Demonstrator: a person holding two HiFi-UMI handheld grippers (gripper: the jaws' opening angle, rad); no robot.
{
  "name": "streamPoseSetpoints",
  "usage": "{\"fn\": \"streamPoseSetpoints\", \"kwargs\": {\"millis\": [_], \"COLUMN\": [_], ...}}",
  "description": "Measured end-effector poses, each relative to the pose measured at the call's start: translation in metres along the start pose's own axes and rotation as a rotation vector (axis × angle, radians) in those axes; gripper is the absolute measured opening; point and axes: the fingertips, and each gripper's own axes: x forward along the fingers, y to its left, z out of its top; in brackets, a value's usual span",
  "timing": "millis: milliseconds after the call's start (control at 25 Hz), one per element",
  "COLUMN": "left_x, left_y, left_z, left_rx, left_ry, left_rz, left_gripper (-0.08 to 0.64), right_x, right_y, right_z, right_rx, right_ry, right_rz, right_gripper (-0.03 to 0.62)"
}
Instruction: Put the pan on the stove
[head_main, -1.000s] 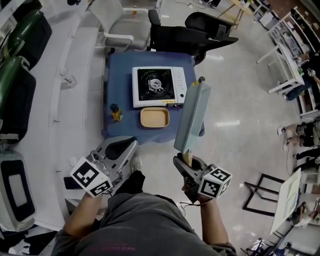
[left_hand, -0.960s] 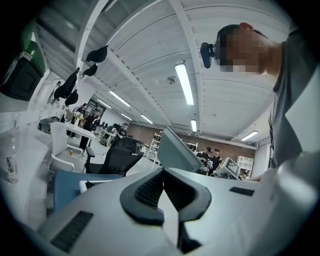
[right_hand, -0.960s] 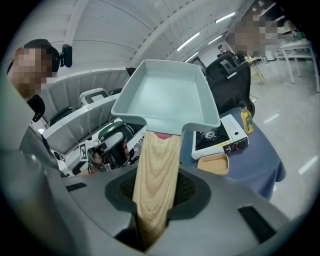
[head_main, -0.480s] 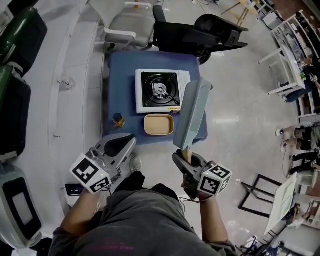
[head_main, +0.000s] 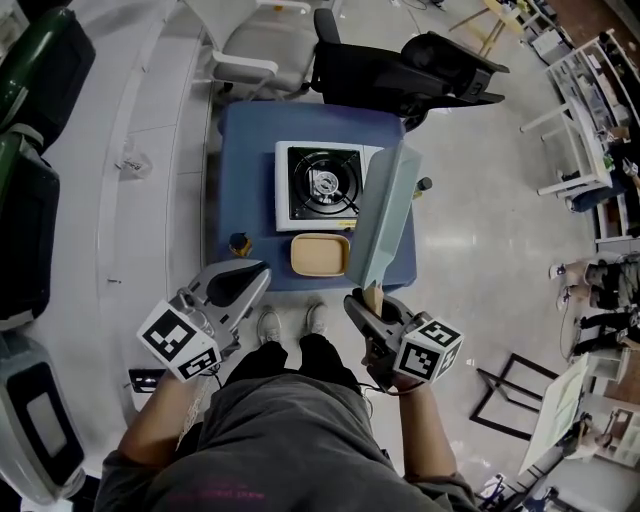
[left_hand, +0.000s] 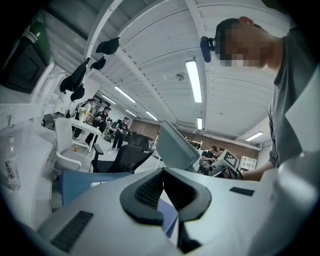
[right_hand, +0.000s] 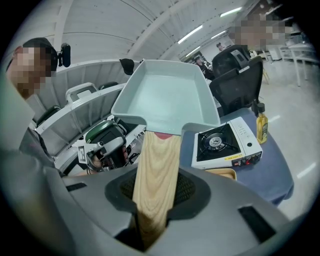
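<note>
Pan (right_hand: 167, 95) is held in the air by its wooden handle (right_hand: 156, 170), which is clamped in the right gripper (right_hand: 155, 200); it is not yet set on the stove (head_main: 320, 185) on the blue surface (head_main: 240, 150). Left gripper (left_hand: 162, 192) is closed on nothing. Only the handle's end is gripped, so the pan could be tipped in the jaws. The tan dish (head_main: 320, 255) just beside the stove could be clipped, or the burner missed.

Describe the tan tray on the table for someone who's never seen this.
Find the blue table on the pale floor, with a white stove on it. The tray lies just on the person's side of that stove. It is the only tan, shallow, rounded-rectangle dish there, empty, and much wider than the small yellow bottle to its left.
</note>
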Motion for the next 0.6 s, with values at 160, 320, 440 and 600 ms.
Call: {"fn": "streamPoseSetpoints", "kwargs": {"millis": [160,320,440,600], "left_x": [0.004,0.012,0.018,0.028], "left_y": [0.009,0.015,0.018,0.024], "left_z": [-0.003,-0.004,-0.007,-0.013], "left_rx": [-0.004,-0.006,-0.009,-0.018], "left_ry": [0.001,0.003,0.006,0.010], "left_rz": [0.023,0.050,0.069,0.104], "left_gripper": [0.002,0.002,0.002,0.002], "right_x": [0.012,0.023,0.030,0.039], "right_y": [-0.012,-0.028,-0.043,-0.067], "right_z": [0.005,0.008,0.010,0.011], "right_rx": [-0.010,-0.012,-0.017,-0.027], "right_ry": [0.019,0.051,0.081,0.122], "right_rz": [0.001,-0.004,-0.010,-0.024], "right_gripper": [0.104,0.104,0.104,0.104]}}
